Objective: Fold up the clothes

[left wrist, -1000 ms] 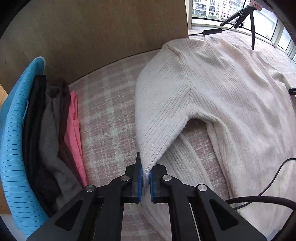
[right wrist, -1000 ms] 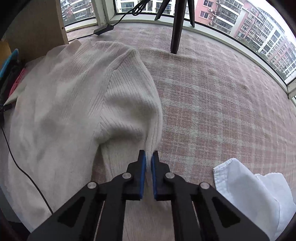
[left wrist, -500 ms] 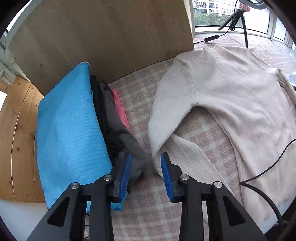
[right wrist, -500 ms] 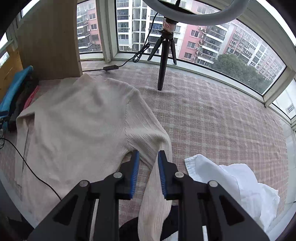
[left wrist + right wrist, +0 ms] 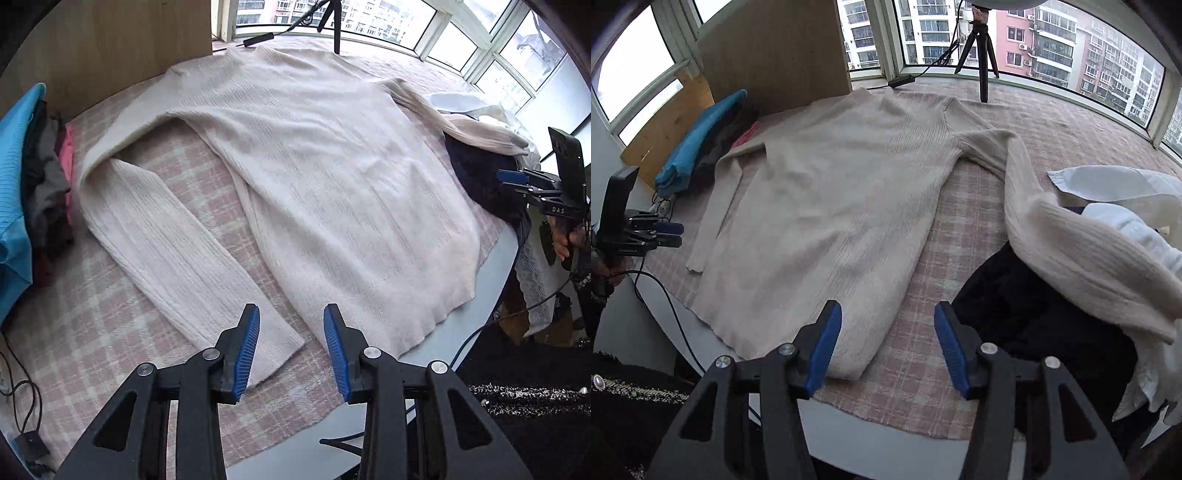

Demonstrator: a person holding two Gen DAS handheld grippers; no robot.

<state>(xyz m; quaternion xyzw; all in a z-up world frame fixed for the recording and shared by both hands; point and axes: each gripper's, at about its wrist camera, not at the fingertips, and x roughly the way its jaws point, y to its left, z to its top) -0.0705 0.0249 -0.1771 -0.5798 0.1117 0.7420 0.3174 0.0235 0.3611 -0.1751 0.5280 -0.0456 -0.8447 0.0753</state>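
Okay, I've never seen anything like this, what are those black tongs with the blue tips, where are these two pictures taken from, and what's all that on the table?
Those are hand-held grippers, one in each of a person's hands, each carrying a camera that looks along its two fingers. One picture is from the left gripper, the other from the right gripper. Both have just been opening and hold nothing.

On the pink checked cloth a cream sweater lies spread flat. One sleeve rests on the cloth; the other is draped over a dark garment and white clothes. Folded clothes, blue on top, are stacked by a wooden board. A tripod stands by the window.
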